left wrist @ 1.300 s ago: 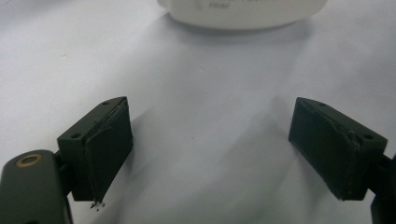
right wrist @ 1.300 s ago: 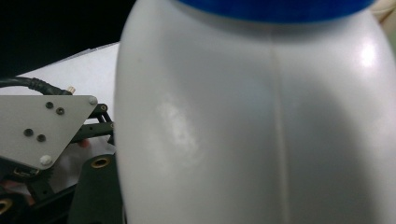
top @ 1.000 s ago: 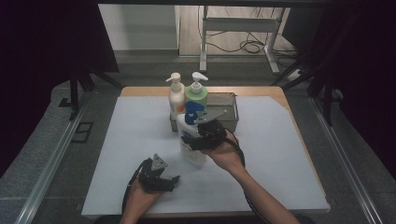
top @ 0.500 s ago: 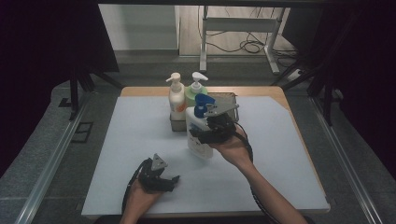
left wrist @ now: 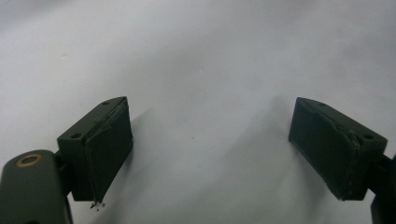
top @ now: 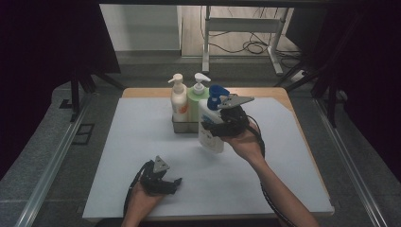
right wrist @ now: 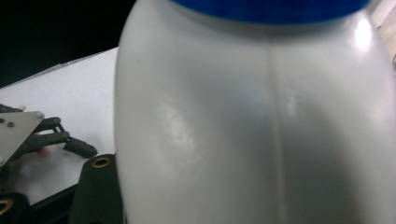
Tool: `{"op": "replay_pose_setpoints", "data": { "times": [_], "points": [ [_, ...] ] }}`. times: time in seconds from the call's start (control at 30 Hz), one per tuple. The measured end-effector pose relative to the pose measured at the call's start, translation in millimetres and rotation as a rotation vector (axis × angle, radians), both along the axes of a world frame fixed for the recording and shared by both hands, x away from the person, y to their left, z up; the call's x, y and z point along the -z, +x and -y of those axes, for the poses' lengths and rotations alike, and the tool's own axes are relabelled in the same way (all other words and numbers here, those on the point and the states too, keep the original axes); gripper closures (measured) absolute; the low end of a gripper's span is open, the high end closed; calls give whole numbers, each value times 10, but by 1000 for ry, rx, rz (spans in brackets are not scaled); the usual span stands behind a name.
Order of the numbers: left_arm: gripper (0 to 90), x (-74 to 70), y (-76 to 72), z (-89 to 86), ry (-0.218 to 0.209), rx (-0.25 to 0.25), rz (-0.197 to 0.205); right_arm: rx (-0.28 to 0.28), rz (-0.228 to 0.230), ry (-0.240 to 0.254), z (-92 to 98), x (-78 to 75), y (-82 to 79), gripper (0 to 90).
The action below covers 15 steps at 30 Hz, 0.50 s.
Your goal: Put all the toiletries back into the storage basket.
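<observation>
Room: dark surround, pale floor and trailing cables beyond the far edge of the desk.
Desk (top: 118,156): wooden top under a white sheet, seen from above.
Left gripper (top: 176,182): near front edge, left of centre, resting in a hand low over the sheet; jaws wide apart, nothing between them, bare white sheet in the gap in the left gripper view.
Metal caddy (top: 182,126): far centre of the sheet, upright.
Cream pump bottle (top: 178,98): upright in the caddy, left side.
Green pump bottle (top: 197,97): upright in the caddy, just beside the cream one.
White bottle with blue pump (top: 211,127): lifted clear of the sheet, just right of the caddy, tilted slightly.
Right gripper (top: 213,130): clamped around the white bottle's body.
</observation>
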<state>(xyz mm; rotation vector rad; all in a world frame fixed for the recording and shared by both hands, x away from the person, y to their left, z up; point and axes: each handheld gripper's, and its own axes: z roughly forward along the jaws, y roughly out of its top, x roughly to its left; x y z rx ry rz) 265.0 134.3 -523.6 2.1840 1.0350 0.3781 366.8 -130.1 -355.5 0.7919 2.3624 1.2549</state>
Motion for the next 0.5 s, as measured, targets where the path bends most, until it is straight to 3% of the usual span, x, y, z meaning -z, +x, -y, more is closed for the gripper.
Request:
{"op": "replay_pose_setpoints", "data": {
  "times": [0.5],
  "points": [
    [133,-1,0,0,1,0,0,82,28,-3,247,-193,173,379]
  ]
}}
